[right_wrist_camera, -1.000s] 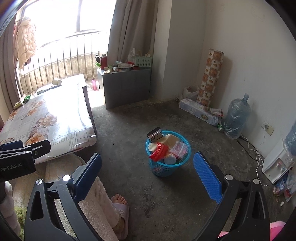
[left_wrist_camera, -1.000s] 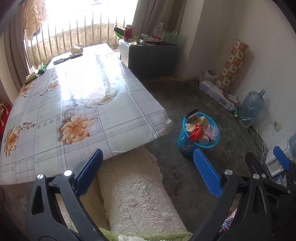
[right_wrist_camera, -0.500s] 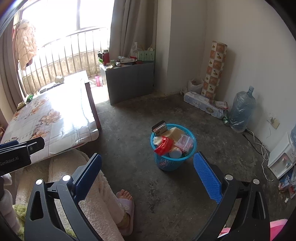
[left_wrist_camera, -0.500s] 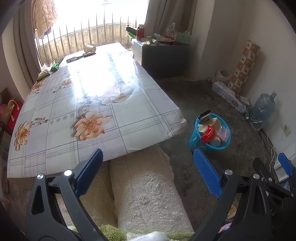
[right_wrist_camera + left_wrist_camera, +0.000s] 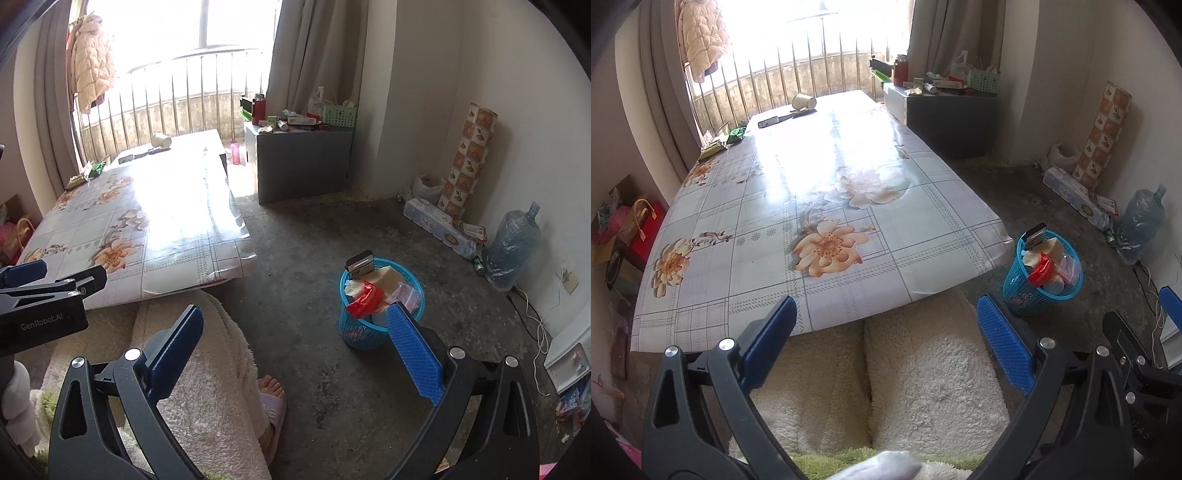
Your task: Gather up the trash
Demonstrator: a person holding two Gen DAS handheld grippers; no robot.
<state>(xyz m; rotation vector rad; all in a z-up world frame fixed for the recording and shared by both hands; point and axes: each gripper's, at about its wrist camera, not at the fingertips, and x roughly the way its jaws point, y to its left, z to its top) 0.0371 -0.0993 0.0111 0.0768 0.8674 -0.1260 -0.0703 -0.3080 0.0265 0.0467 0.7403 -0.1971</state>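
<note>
The blue basket (image 5: pixel 380 317) stands on the bare concrete floor (image 5: pixel 317 236), heaped with wrappers and a small dark box at its rim, just off the near corner of the low table (image 5: pixel 923 206); open floor lies all around it; a paper cup (image 5: pixel 804 101) lies tipped at the table's far edge, green packets (image 5: pixel 735 133) at its left edge; the left gripper (image 5: pixel 886 339) hangs spread and empty above fleece-covered knees; the right gripper (image 5: pixel 295 343) gapes empty too, its right finger overlapping the basket in view.
</note>
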